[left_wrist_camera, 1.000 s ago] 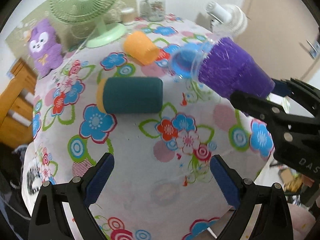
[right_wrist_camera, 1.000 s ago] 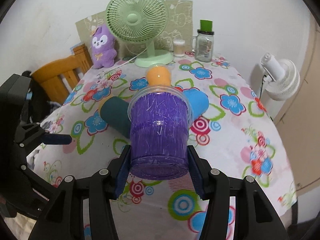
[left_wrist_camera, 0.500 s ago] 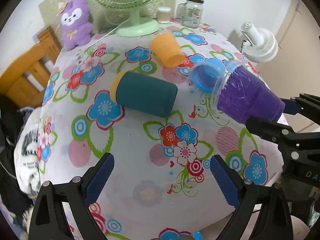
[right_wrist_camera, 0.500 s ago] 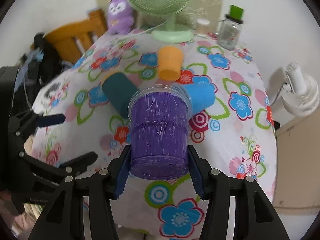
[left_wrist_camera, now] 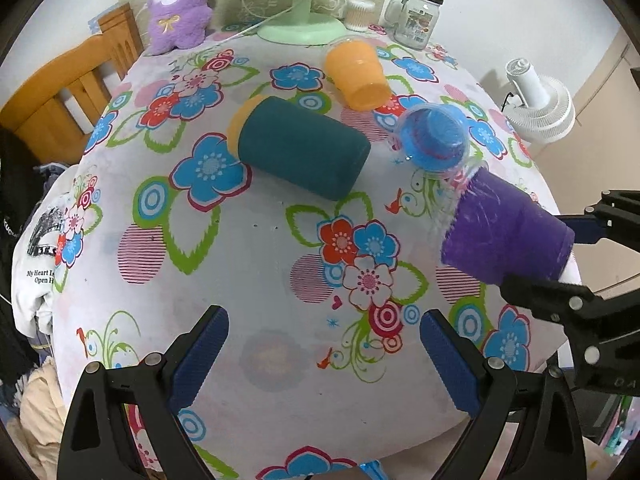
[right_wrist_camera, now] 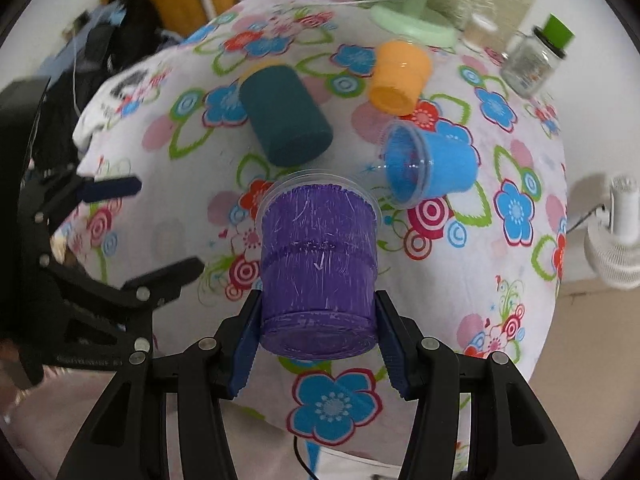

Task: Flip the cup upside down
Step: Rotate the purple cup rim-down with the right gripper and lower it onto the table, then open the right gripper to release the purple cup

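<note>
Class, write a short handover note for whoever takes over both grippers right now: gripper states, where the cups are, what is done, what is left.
Right gripper: shut on the purple cup, gripped near its base, held over the floral tablecloth, rim pointing away and downward.
Left gripper: open, empty, above the near part of the table.
Lying on their sides: blue cup, orange cup, dark teal cup.
Done: purple cup picked up and partly tipped.
Left: finish turning it, set it rim-down, release.

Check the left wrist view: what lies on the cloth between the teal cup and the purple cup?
Only bare floral tablecloth lies between the teal cup and the purple cup; the blue cup lies just beyond that line.
</note>
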Demonstrator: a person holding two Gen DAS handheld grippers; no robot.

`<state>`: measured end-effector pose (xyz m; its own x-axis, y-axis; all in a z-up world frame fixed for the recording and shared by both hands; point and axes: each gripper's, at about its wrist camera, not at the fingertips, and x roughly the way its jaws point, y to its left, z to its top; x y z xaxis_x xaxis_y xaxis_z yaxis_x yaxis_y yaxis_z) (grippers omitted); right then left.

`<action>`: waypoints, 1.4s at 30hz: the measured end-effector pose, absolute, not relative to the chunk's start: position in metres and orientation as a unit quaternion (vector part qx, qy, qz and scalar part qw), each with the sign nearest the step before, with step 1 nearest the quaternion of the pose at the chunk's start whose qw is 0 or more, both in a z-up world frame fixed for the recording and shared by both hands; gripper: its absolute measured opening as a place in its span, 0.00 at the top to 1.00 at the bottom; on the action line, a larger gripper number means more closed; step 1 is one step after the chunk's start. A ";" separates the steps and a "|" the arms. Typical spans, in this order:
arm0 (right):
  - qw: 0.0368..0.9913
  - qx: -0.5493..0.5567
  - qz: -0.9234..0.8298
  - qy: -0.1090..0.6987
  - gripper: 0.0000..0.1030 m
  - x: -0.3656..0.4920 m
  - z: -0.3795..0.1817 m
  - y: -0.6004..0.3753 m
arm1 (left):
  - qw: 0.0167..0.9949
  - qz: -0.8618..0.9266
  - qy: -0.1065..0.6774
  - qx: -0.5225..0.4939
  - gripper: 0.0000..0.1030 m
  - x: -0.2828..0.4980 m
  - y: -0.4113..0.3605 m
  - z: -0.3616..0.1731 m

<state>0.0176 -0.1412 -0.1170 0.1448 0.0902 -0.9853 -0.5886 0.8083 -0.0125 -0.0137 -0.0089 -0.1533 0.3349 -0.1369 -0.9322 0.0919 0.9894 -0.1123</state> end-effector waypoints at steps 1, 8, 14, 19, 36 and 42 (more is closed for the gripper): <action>0.724 -0.206 0.236 0.614 0.45 0.018 -0.118 -0.139 | 0.817 -0.069 0.572 -0.017 0.05 -0.013 -0.008 -0.154; 0.698 -0.221 0.238 0.638 0.45 0.025 -0.130 -0.122 | 0.821 -0.068 0.567 -0.006 0.05 -0.007 0.000 -0.157; 0.658 -0.244 0.241 0.670 0.45 0.036 -0.145 -0.107 | 0.817 -0.071 0.573 -0.011 0.05 0.000 0.008 -0.164; 0.643 -0.262 0.245 0.677 0.45 0.045 -0.150 -0.096 | 0.814 -0.071 0.577 -0.018 0.05 0.007 0.016 -0.168; 0.727 -0.192 0.219 0.622 0.08 0.066 -0.118 -0.104 | 0.824 -0.039 0.565 -0.027 0.05 0.015 0.039 -0.142; 0.777 -0.130 0.181 0.589 0.08 0.055 -0.092 -0.127 | 0.832 -0.040 0.553 -0.024 0.05 0.012 0.026 -0.117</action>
<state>0.0552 -0.1267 -0.0921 0.2410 0.1282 -0.9620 -0.4342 0.9008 0.0113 0.0125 0.0264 -0.1170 0.3857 -0.0937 -0.9179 0.0404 0.9956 -0.0846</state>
